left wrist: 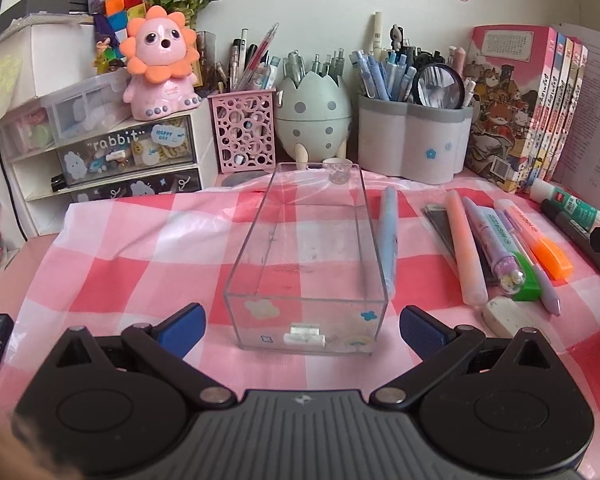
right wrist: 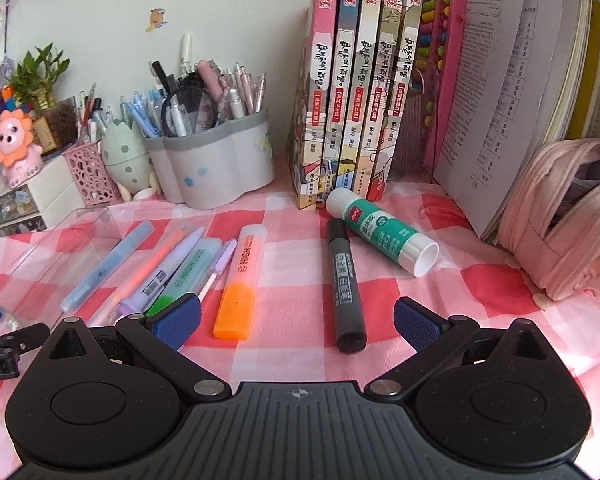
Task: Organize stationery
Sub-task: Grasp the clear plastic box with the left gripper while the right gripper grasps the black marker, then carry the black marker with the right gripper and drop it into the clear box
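A clear rectangular plastic box (left wrist: 260, 240) stands on the pink checked cloth, with nothing loose inside. My left gripper (left wrist: 302, 330) is open, its fingers on either side of the box's near end, apart from it. To the box's right lie a blue pen (left wrist: 390, 236), a peach pen (left wrist: 464, 248), a green highlighter (left wrist: 512, 256), an orange highlighter (left wrist: 536, 236), an eraser (left wrist: 508, 314), a black marker (left wrist: 576, 236) and a glue stick (left wrist: 568, 204). My right gripper (right wrist: 296, 322) is open and empty, just in front of the orange highlighter (right wrist: 242, 280) and the black marker (right wrist: 344, 284). The glue stick (right wrist: 384, 232) lies beyond.
Pen holders (left wrist: 412, 140) full of pens, an egg-shaped holder (left wrist: 314, 116) and a small drawer unit (left wrist: 132, 160) with a pink lion toy (left wrist: 160, 64) line the back. Upright books (right wrist: 360, 88) and a pink pencil pouch (right wrist: 560, 220) stand at the right.
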The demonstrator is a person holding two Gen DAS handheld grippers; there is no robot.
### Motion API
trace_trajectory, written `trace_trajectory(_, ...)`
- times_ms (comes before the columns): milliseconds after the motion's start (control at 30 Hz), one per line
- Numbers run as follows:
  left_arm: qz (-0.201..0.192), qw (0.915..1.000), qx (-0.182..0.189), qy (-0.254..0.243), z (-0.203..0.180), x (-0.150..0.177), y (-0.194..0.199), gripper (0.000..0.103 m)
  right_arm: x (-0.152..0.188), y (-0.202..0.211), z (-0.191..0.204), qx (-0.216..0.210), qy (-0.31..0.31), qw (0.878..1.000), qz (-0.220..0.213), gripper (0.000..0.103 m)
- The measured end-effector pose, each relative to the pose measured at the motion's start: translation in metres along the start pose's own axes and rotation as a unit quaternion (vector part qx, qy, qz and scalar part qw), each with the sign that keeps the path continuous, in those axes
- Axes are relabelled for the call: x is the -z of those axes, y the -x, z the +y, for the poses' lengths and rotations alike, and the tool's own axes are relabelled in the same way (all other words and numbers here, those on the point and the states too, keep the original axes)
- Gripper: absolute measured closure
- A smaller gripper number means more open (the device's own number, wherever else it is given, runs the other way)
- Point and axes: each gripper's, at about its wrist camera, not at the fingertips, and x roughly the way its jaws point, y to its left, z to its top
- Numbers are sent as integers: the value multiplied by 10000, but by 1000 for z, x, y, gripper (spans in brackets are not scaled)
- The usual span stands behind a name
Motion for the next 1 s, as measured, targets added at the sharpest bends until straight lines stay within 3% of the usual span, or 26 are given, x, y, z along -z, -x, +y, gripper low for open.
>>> trace_trajectory(133,85,9999,84,69,1,-2,-7,28,-8,-15,-10,-168,-84,9998,61,13)
trace_trajectory(200,199,9994,210,183,2,-2,-10,32,-11,-23,-13,-166,-119,9996,168,29)
trace_trajectory(400,170,9996,154,144,-2,-2,-9,49,-14,-43,-26,-217,-525,9980,295,44)
trace_trajectory(533,163,9997,99,128,-4,-3,-9,55,-18,-46,-29,-250,-692,9968,307,56)
trace_trajectory(700,235,9996,11,135,-10,-3,-7,55,-19,-52,-30,-292,-923,9946,370,87)
trace_trajectory(1000,308,9992,-76,238,-22,3,3,55,-19,-50,-28,-436,-1534,9856,567,88)
